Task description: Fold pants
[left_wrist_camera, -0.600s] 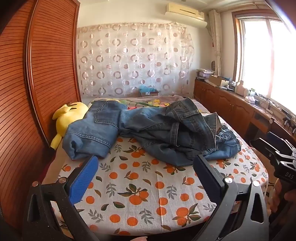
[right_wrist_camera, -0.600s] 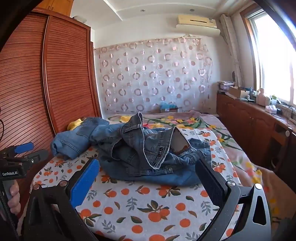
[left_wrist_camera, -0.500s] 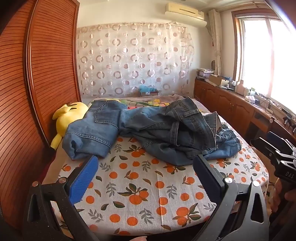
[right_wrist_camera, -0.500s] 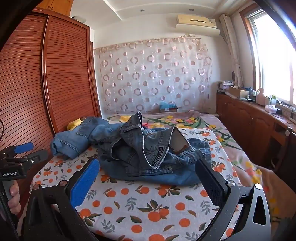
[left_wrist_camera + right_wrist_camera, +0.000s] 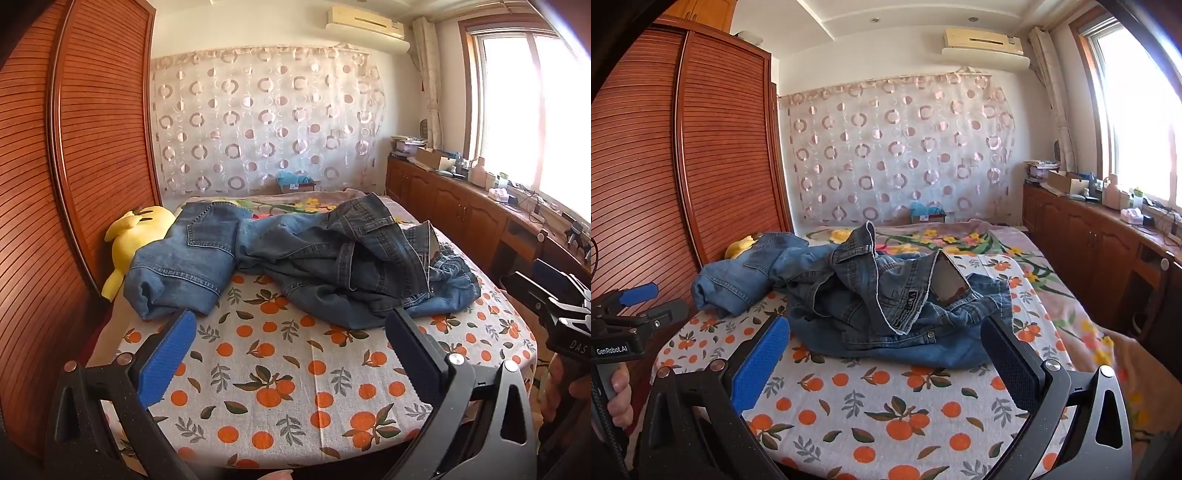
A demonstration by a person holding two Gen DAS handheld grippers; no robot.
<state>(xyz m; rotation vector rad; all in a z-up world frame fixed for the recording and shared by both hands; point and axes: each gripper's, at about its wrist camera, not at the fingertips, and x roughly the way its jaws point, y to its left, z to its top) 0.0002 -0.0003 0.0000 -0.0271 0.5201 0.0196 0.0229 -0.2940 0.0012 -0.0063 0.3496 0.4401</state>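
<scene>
- Denim pants [image 5: 332,266] heaped in a crumpled pile mid-bed, on the orange-print sheet [image 5: 288,373], one folded leg end stretched toward the yellow plush toy [image 5: 136,236] by the wardrobe.
- Left tongs [image 5: 291,354] spread wide, gripping nothing, hovering at the near edge of the bed, just short of the pile's front hem.
- Right tongs [image 5: 886,362] likewise gaping wide and empty, pile lying just ahead between the fingers' line, waistband label turned up.
</scene>
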